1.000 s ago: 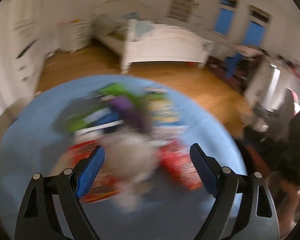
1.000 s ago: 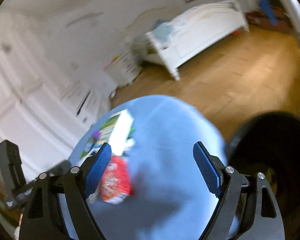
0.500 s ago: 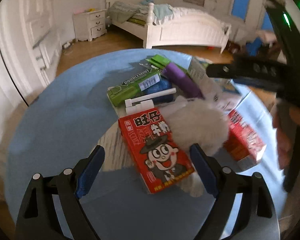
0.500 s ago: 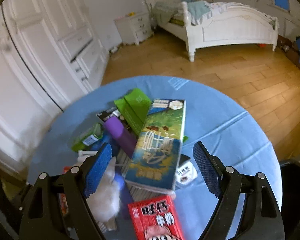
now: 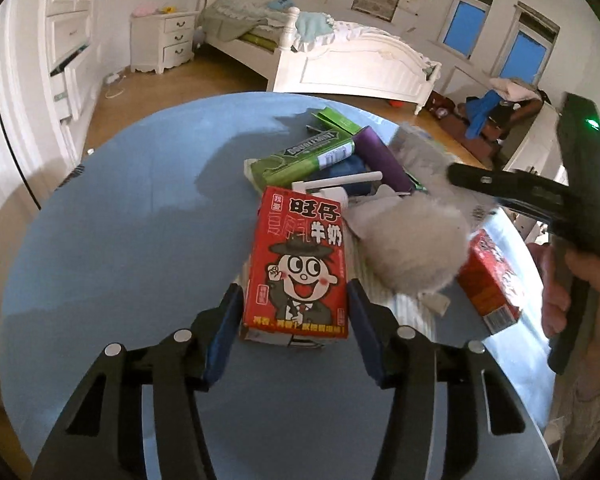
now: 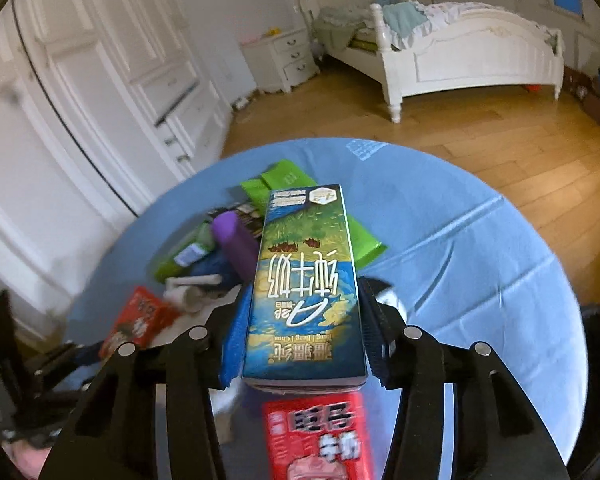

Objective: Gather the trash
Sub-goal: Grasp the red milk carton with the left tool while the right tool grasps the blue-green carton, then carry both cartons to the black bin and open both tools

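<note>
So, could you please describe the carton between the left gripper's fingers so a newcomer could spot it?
On the round blue table, at the near edge of the trash pile, lies a red carton between the closing jaws of the left gripper. Unlike its neighbours, it shows a cartoon boy in a hat.

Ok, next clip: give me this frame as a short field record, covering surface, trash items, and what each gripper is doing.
surface: round table with a blue cloth
left gripper: closing around the red milk carton, which lies flat between its fingers
right gripper: closing around the blue milk carton, carton between its fingers
second red carton: lying to the right of the pile
other trash: green gum pack, purple tube, crumpled tissue
background: white bed, wooden floor
</note>
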### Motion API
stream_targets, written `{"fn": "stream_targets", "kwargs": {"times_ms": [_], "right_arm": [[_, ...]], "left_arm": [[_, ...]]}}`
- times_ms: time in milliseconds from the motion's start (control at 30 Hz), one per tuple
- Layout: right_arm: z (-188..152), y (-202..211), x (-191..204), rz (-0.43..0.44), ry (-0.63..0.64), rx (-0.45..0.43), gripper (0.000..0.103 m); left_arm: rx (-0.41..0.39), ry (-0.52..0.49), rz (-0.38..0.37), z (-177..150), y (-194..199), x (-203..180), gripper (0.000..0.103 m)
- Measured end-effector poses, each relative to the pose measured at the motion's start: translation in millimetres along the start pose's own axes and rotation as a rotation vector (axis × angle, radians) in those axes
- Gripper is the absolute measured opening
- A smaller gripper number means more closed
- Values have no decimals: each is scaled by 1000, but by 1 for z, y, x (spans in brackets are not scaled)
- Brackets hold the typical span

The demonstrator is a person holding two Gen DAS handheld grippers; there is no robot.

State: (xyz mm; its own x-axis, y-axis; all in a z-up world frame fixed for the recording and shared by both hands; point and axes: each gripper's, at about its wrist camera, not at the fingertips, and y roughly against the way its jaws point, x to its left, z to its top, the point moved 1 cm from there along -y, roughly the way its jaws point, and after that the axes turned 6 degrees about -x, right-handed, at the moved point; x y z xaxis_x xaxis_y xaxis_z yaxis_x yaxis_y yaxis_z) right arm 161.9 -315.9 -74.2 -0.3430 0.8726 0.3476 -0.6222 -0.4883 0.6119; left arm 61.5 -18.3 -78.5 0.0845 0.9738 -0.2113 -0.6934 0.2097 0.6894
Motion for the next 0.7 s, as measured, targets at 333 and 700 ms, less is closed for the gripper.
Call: {"fn": "stream_targets", "kwargs": {"times_ms": [333,700], "right_arm": [[-11,78,-5,152,-69,-162,49],[-38,165,-87,69,-244,-349,49]], "left_arm": [[-104,80,-93,18,32,10,51],[-161,-58,-341,66,34,-111,51]]}}
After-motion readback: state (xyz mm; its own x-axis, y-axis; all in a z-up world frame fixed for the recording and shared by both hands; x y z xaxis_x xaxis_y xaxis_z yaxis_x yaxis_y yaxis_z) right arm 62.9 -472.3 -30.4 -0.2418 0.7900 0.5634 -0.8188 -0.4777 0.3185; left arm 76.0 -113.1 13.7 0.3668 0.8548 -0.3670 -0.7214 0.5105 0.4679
